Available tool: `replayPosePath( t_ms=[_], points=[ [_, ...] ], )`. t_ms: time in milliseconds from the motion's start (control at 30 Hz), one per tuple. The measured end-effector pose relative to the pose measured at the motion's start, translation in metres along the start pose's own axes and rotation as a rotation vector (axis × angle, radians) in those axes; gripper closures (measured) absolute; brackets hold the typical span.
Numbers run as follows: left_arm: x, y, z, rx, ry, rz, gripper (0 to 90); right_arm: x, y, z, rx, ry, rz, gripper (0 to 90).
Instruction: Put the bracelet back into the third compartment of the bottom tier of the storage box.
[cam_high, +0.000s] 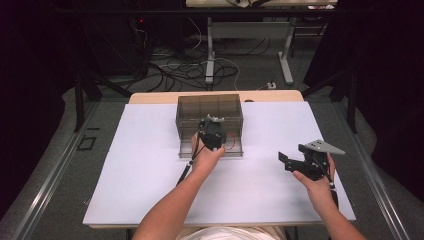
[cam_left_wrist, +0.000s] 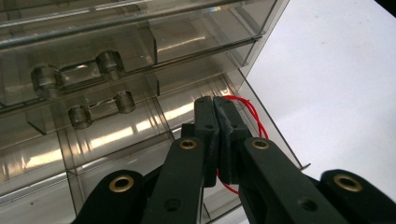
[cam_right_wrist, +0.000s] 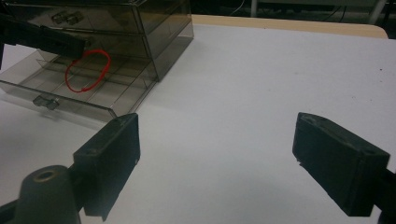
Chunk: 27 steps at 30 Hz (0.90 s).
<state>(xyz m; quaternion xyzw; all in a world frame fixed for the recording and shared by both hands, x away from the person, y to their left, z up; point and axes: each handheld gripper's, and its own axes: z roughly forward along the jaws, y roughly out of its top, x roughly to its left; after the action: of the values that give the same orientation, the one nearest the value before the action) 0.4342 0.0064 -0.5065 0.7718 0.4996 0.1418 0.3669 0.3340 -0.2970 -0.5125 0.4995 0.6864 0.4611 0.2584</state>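
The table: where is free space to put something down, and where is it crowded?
The white table is bare left of the drawer box, and between the box and the right gripper. It is crowded at the open drawer, where the left gripper holds a red loop.

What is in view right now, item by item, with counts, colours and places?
drawer cabinet: 1, smoky clear plastic, far middle of the table.
bottom drawer: 1, smoky clear, pulled open toward the person, divided into compartments.
red loop: 1, thin red band or string, pinched by the left gripper and hanging over the open drawer.
table: 1, white top with wood far edge.
cables: several, black and white, on the floor beyond the table.
left gripper: 1, black, over the open drawer, jaws shut on the red loop.
right gripper: 1, black, over the table at the right, jaws open with nothing between them.
hands: 2, one on each gripper.
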Motion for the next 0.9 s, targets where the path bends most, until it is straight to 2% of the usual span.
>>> replayPosePath(
  t_ms=[167, 533, 900],
  points=[
    [-0.0012, -0.0011, 0.0033, 0.014, 0.005, 0.016, 89.0, -0.0002, 0.0001, -0.0006, 0.007, 0.001, 0.004, 14.5],
    [-0.0047, -0.0025, 0.0052, 0.015, -0.003, 0.022, 87.6, 0.0000, 0.0002, -0.0006, -0.003, 0.000, 0.010, 14.5],
    [-0.0056, -0.0022, 0.0015, 0.000, -0.019, 0.035, 76.5, -0.0002, 0.0002, -0.0006, -0.002, 0.001, 0.012, 14.5]
  ],
)
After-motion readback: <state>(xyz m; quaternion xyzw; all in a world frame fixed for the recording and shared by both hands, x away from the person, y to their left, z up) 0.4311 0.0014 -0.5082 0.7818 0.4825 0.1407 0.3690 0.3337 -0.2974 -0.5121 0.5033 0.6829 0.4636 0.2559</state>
